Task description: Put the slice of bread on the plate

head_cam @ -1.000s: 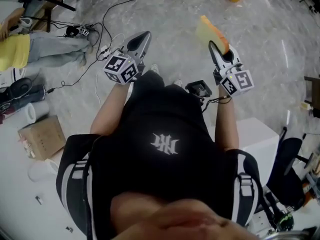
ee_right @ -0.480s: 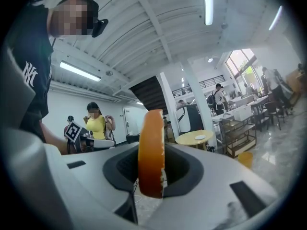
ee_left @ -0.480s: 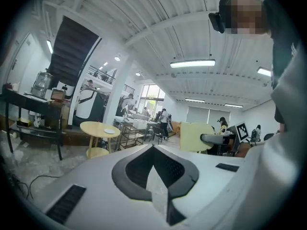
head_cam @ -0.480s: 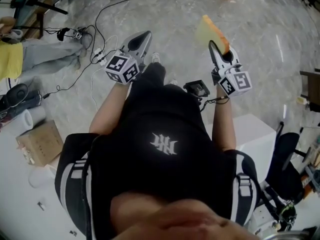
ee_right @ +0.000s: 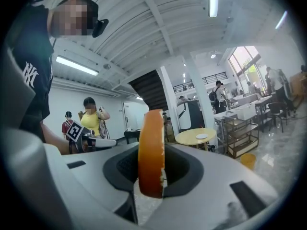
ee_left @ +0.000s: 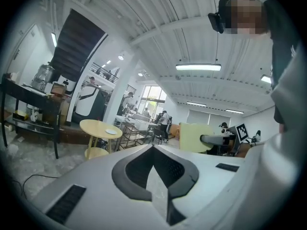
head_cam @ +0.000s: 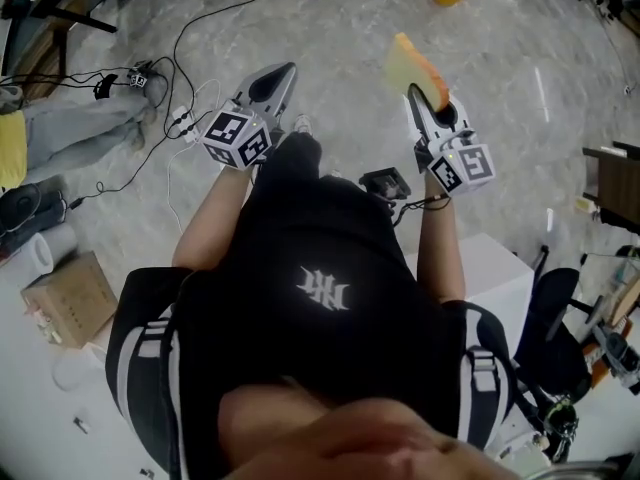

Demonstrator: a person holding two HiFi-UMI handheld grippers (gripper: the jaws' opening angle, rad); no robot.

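Orange-crusted slice of bread pinched on edge in the right gripper, well short of the desk.
Round yellow desk stands across the floor with a white plate on it; the slice is in the air, apart from that desk. Left gripper is pressed together, empty, also well short of the desk.

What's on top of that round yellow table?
A small white plate sits on the round yellow table. Nothing covers the tabletop, though the plate looks too tiny to tell what it holds.
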